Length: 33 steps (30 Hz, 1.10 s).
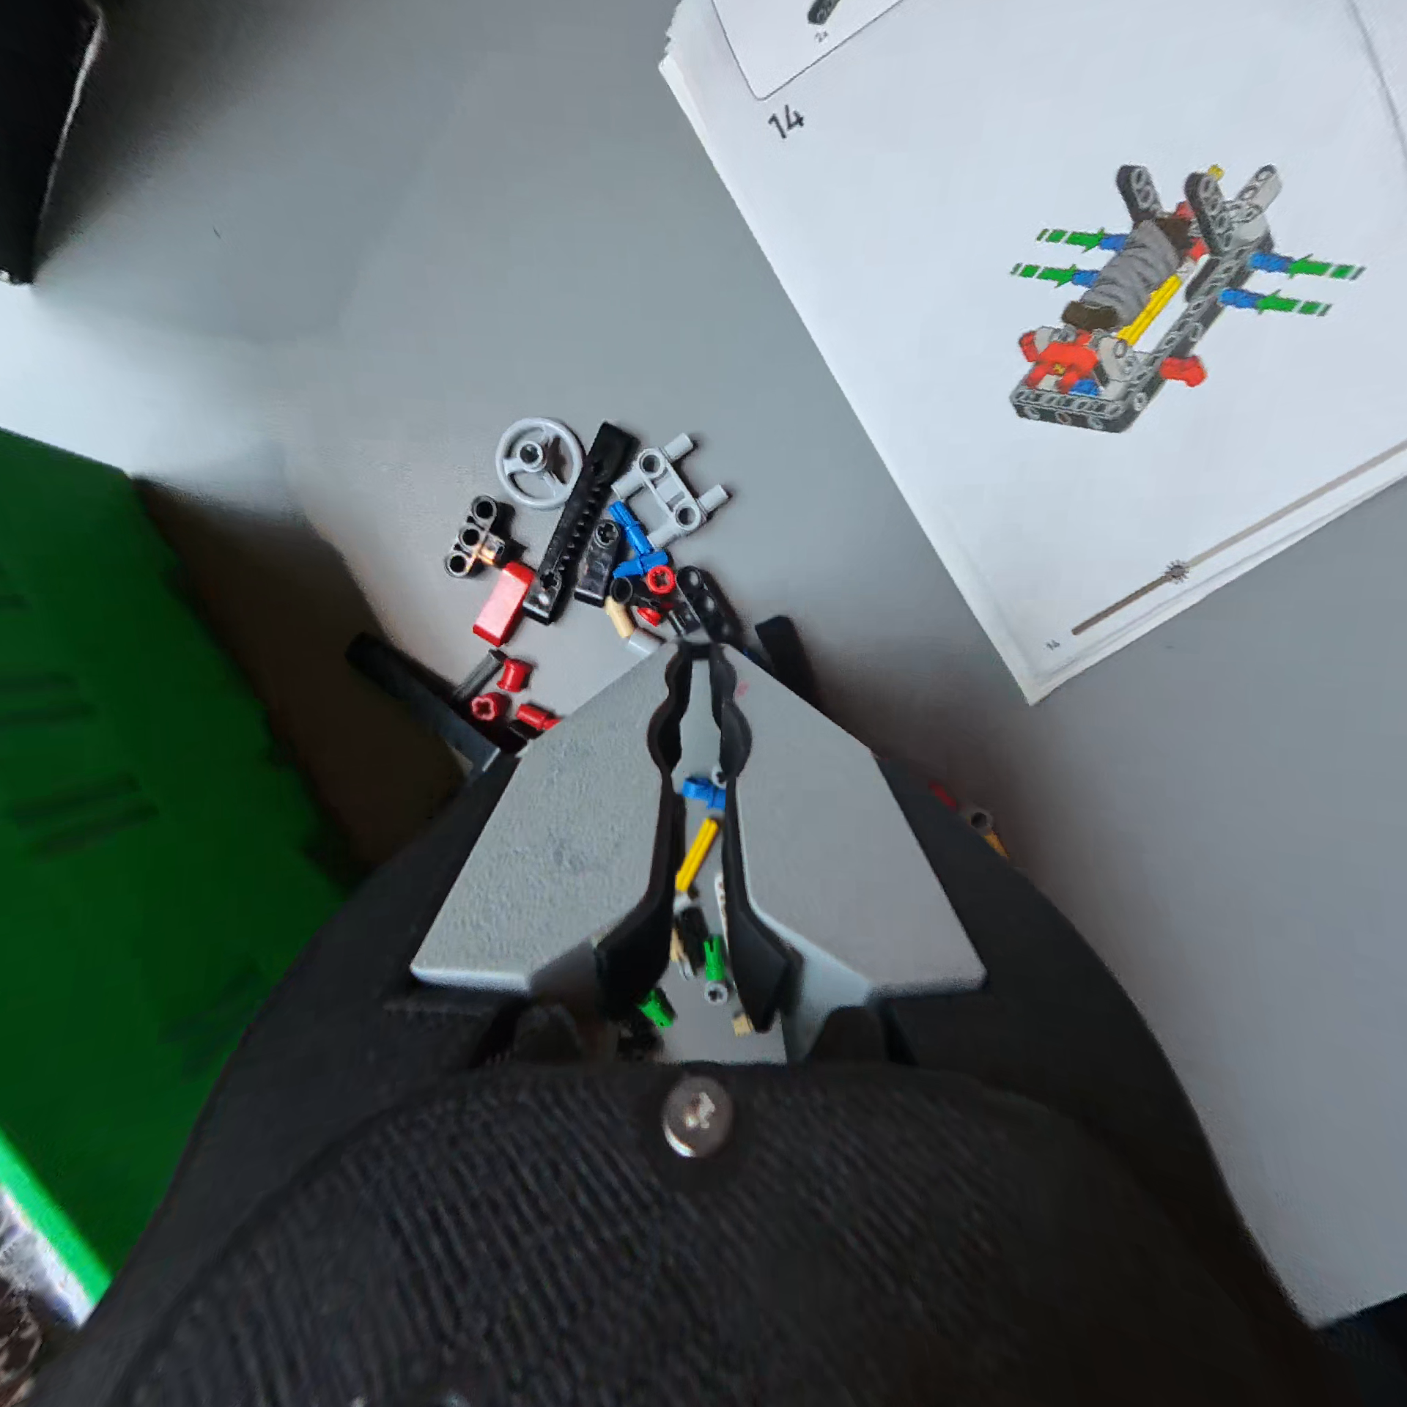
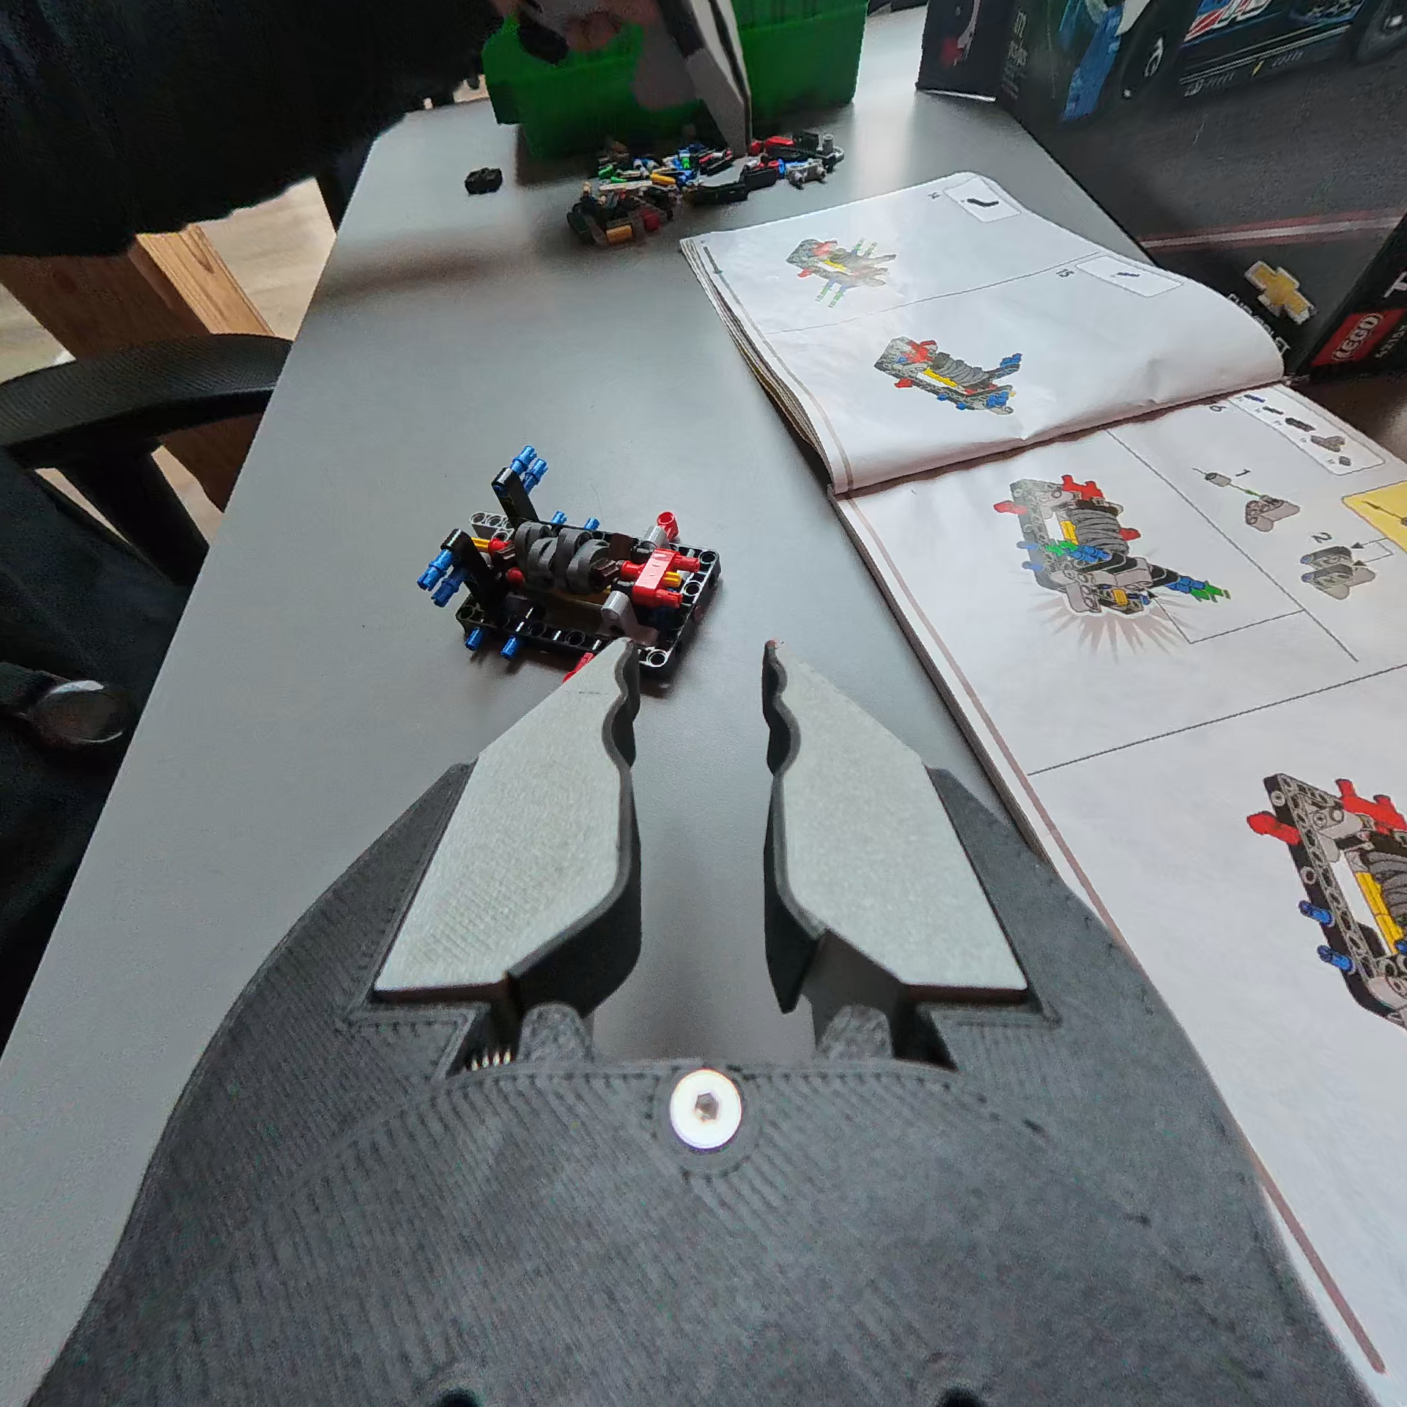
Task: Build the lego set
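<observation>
The left gripper [image 1: 700,647], grey-faced fingers on a black printed body, points down over a loose pile of small lego pieces [image 1: 601,533]. Its tips are pressed together at the near edge of the pile, right against a black beam with round holes [image 1: 704,601]; whether anything is pinched between them cannot be told. Among the pieces are a light grey steering wheel [image 1: 537,461], a black toothed rack [image 1: 582,521], a red sloped brick [image 1: 502,601] and blue pins. More small parts show through the gap between the fingers. Left of the pile stands a green plastic bin [image 1: 114,761]; what it holds is not visible.

The right gripper [image 2: 697,655] hovers low over the grey table [image 2: 457,365] with its fingers spread wide and nothing between them. Just beyond its left tip sits the partly built lego assembly [image 2: 571,571]: a black frame with a grey worm gear, red axles and blue pins sticking out. Bare tabletop lies all around it, up to the table's left edge.

To the right lies an open white instruction booklet [image 2: 1066,533], printed with numbered steps and coloured build drawings, reaching the far pile. Behind it stands the dark product box [image 2: 1218,152], carrying a brand logo and a car picture. A black chair armrest [image 2: 137,381] sits off the table's left edge.
</observation>
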Available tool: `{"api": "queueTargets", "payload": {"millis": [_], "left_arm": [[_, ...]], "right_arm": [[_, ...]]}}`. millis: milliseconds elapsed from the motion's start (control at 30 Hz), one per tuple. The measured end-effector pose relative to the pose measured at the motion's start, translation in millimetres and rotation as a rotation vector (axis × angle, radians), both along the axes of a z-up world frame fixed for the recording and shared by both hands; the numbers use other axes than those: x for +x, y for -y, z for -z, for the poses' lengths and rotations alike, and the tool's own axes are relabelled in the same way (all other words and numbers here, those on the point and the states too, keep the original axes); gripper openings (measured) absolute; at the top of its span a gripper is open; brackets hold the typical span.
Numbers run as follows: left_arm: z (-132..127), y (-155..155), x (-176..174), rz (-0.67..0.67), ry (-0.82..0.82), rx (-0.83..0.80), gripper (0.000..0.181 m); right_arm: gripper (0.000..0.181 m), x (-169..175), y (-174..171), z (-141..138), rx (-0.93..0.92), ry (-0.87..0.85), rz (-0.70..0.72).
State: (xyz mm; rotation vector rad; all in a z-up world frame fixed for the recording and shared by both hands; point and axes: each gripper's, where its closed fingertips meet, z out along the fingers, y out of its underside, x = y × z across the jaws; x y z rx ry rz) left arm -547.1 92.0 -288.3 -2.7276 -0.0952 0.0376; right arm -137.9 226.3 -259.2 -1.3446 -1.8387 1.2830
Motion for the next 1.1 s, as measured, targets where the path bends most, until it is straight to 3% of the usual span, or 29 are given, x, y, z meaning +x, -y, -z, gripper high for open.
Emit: {"api": "queueTargets", "payload": {"millis": [133, 300, 933, 1100], "left_arm": [[-8, -20, -12, -0.02, -0.016, 0.065, 0.002], [3, -36, -20, -0.042, 0.018, 0.037, 0.002], [14, -27, -18, -0.038, 0.058, -0.055, 0.003], [-19, -28, -5, -0.007, 0.011, 0.02, 0.003]], "right_arm": [[0.028, 0, 0, -1, 0.001, -0.006, -0.001], [0.028, 0, 1, 0, 0.002, -0.004, -0.004], [0.025, 1, 1, -1, 0.012, -0.013, -0.003], [0.025, 1, -3, -3, 0.005, -0.021, 0.013]]}}
